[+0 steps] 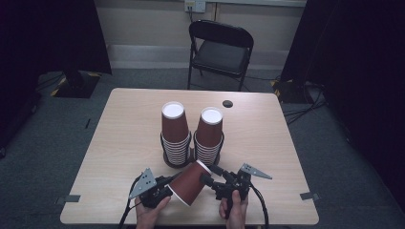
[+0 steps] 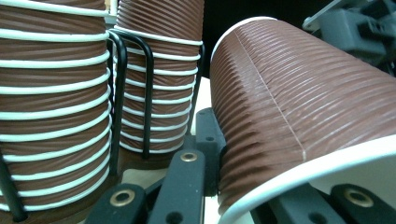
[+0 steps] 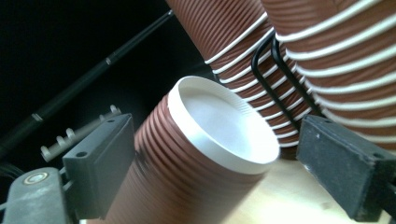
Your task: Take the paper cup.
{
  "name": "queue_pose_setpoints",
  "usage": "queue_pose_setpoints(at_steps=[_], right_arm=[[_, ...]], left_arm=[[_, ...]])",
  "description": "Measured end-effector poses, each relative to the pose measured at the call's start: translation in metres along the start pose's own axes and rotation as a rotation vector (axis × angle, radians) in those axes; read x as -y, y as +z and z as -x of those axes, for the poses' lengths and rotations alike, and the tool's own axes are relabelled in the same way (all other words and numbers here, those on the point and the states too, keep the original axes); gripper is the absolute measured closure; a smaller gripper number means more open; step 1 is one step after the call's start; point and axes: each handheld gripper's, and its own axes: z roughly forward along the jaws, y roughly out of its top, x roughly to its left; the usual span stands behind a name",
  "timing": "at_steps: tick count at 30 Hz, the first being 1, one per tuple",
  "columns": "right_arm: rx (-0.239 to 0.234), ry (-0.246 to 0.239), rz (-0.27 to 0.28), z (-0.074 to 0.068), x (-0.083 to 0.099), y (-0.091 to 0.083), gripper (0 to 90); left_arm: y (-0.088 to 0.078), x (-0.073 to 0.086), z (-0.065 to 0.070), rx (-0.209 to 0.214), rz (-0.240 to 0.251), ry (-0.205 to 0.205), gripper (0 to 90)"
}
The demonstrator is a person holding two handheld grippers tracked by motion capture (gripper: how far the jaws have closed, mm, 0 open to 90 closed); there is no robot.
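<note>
A single brown ribbed paper cup [image 1: 188,183] lies tilted just above the table's near edge, between both grippers. My left gripper [image 1: 173,187] is shut on it near its white rim; in the left gripper view one pad [image 2: 208,135] presses the cup's wall [image 2: 299,93]. My right gripper [image 1: 208,174] stands open around the cup's white base [image 3: 219,126]; its right pad [image 3: 341,168] stays apart from the cup. Behind stand two upside-down cup stacks [image 1: 174,133] [image 1: 209,136] in a black wire holder [image 1: 165,157].
The wooden table [image 1: 129,124] has a small black round hole [image 1: 228,103] at its far side. A black folding chair [image 1: 222,47] stands beyond the table. Dark curtains hang at both sides. The stacks sit close in front of both grippers.
</note>
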Motion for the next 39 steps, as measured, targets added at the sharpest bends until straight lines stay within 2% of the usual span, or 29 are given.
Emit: queue_pose_setpoints(at_steps=[2,4,8,10,11,12,14,16,17,18,20,22,24,28,30,31,36,38,39], right_arm=[[0.007,-0.069,-0.019,-0.002,0.0,-0.002,10.3],[0.029,-0.131,-0.038,-0.004,0.0,-0.005,10.4],[0.032,-0.174,-0.065,-0.003,0.001,-0.008,13.6],[0.035,-0.234,-0.085,-0.002,0.002,-0.008,13.5],[0.056,-0.303,-0.083,-0.002,0.004,-0.007,13.3],[0.056,-0.303,-0.083,-0.002,0.004,-0.007,13.3],[0.071,-0.377,-0.082,-0.002,0.006,-0.007,13.0],[0.127,-0.442,-0.082,-0.004,0.008,-0.006,12.8],[0.203,-0.491,-0.112,-0.003,0.011,-0.003,13.5],[0.203,-0.491,-0.112,-0.003,0.011,-0.003,13.5],[0.209,-0.516,-0.111,-0.002,0.014,-0.002,13.4],[0.239,-0.561,-0.129,-0.002,0.015,0.0,13.2],[0.242,-0.576,-0.131,-0.003,0.016,0.0,13.4],[0.289,-0.716,-0.224,-0.005,0.018,0.003,13.9],[0.305,-0.766,-0.236,-0.007,0.019,0.003,13.9],[0.325,-0.822,-0.249,-0.008,0.02,0.004,14.0],[0.361,-0.906,-0.279,-0.012,0.024,0.008,14.0],[0.351,-0.921,-0.304,-0.015,0.026,0.008,13.9],[0.363,-0.925,-0.309,-0.016,0.026,0.008,13.9]], left_arm=[[-0.003,-0.002,-0.004,0.004,0.001,-0.013,86.3],[-0.005,-0.003,-0.006,-0.002,-0.01,-0.006,86.2],[-0.008,-0.007,-0.01,-0.026,-0.053,0.021,86.2],[-0.009,-0.009,-0.012,-0.028,-0.074,0.022,86.2],[-0.009,-0.01,-0.012,-0.034,-0.081,0.024,86.2],[-0.009,-0.011,-0.013,-0.039,-0.097,0.029,86.2],[-0.009,-0.013,-0.015,-0.043,-0.121,0.033,86.2],[-0.01,-0.015,-0.016,-0.037,-0.137,0.036,86.2],[-0.01,-0.016,-0.017,-0.041,-0.15,0.038,86.2],[-0.011,-0.017,-0.017,-0.045,-0.156,0.043,86.2],[-0.012,-0.019,-0.018,-0.042,-0.157,0.037,86.1],[-0.013,-0.022,-0.019,-0.045,-0.174,0.038,86.1],[-0.012,-0.025,-0.019,-0.041,-0.183,0.042,86.1],[-0.011,-0.031,-0.018,-0.021,-0.21,0.041,86.1],[-0.008,-0.034,-0.018,-0.021,-0.234,0.039,86.2],[-0.007,-0.035,-0.018,-0.021,-0.248,0.039,86.2],[-0.003,-0.041,-0.017,-0.011,-0.27,0.031,86.2],[-0.002,-0.042,-0.019,-0.004,-0.286,0.027,86.2],[-0.001,-0.044,-0.019,0.0,-0.303,0.03,86.2]])
